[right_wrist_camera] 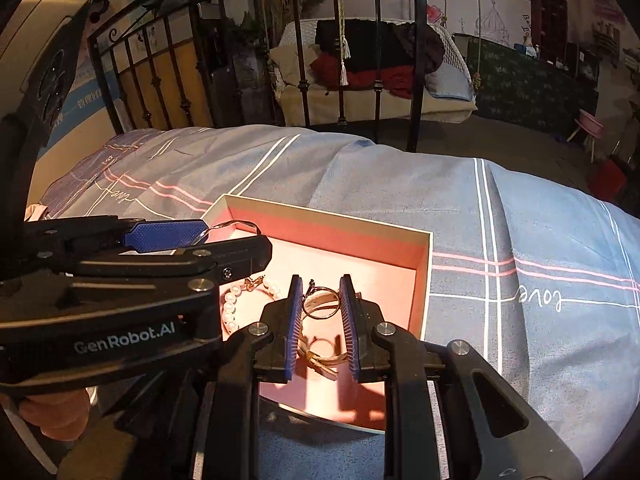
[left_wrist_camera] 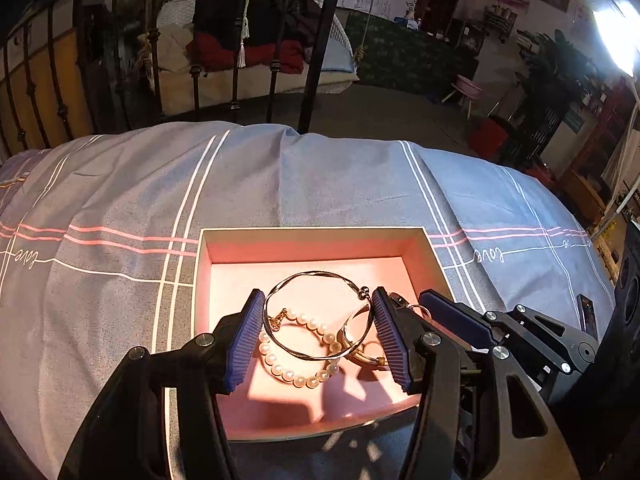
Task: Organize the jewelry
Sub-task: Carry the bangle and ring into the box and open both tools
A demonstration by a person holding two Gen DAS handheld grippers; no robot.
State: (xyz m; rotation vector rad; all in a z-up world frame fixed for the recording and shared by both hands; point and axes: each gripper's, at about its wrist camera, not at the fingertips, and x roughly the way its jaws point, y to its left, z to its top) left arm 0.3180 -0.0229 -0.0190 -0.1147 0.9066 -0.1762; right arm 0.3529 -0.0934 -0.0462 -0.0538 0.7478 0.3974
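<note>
Left jaws pinching bangle (left_wrist_camera: 318,316), right jaws pinching ring (right_wrist_camera: 320,303)

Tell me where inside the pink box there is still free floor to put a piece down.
Free: the far strip of the pink-lined cardboard box, behind the thin twisted metal bangle. Crowded: the near middle, with the white pearl bracelet and gold rings.

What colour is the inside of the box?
Pink, seen best in the left wrist view: box.

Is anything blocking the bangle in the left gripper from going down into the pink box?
Nothing blocks it. The left gripper holds the bangle over the open pink box; below lie only a pearl bracelet and other rings.
</note>
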